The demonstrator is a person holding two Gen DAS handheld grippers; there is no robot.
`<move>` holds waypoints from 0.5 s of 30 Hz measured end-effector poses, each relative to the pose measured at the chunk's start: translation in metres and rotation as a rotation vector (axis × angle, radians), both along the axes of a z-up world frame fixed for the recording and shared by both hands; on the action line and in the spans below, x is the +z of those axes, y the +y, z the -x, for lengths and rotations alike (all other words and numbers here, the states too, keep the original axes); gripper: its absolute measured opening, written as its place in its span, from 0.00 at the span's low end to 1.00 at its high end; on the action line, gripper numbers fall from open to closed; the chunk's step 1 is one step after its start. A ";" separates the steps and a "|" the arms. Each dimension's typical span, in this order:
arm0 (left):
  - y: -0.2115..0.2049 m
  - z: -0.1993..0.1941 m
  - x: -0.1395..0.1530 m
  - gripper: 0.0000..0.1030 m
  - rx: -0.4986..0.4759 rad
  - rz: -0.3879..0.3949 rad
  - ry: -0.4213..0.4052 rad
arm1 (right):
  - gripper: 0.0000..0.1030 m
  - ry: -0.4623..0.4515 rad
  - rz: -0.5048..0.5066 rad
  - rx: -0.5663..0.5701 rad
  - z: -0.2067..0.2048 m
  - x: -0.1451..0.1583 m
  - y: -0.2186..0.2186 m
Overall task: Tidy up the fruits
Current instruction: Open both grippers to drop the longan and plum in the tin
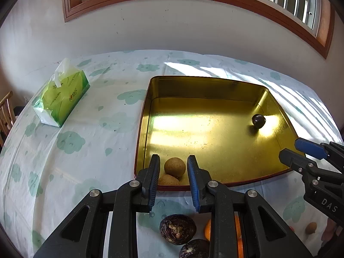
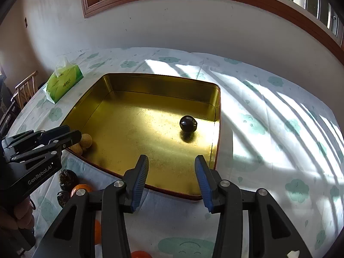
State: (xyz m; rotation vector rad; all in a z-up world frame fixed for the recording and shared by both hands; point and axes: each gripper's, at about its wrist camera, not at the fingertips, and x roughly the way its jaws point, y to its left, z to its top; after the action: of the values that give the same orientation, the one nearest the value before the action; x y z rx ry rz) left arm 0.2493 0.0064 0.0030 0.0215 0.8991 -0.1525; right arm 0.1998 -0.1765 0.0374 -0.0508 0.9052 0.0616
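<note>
A gold metal tray (image 1: pixel 206 87) (image 2: pixel 150 81) sits on the table. Two tan round fruits (image 1: pixel 174 166) lie in its near left corner; they show in the right wrist view (image 2: pixel 87 140) too. One dark round fruit (image 1: pixel 258 120) (image 2: pixel 188 123) lies at the tray's right side. My left gripper (image 1: pixel 173 161) is open and empty, its fingers on either side of the tan fruits, above them. My right gripper (image 2: pixel 171 161) is open and empty over the tray's near edge. Dark wrinkled fruits (image 1: pixel 177 229) (image 2: pixel 67 178) and oranges (image 1: pixel 208 230) (image 2: pixel 80 188) lie on the cloth before the tray.
A green tissue pack (image 1: pixel 62 97) (image 2: pixel 63 81) lies at the table's far left. A small tan fruit (image 1: pixel 311 228) lies on the cloth at the right. A wooden chair (image 2: pixel 25 88) stands past the left edge. A white wall and window are behind.
</note>
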 end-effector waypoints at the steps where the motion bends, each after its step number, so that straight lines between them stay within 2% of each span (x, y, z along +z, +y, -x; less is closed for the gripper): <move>1: 0.000 0.003 0.002 0.27 -0.001 0.002 -0.002 | 0.41 -0.004 -0.002 -0.001 0.003 0.002 0.000; 15: 0.018 0.062 0.025 0.27 0.007 0.025 -0.041 | 0.42 -0.055 -0.018 -0.017 0.061 0.028 -0.005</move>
State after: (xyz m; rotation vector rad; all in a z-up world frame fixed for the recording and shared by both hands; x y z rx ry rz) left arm 0.1869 0.0241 0.0280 -0.0015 0.8558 -0.1566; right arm 0.1387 -0.1816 0.0659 -0.0285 0.8499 0.0525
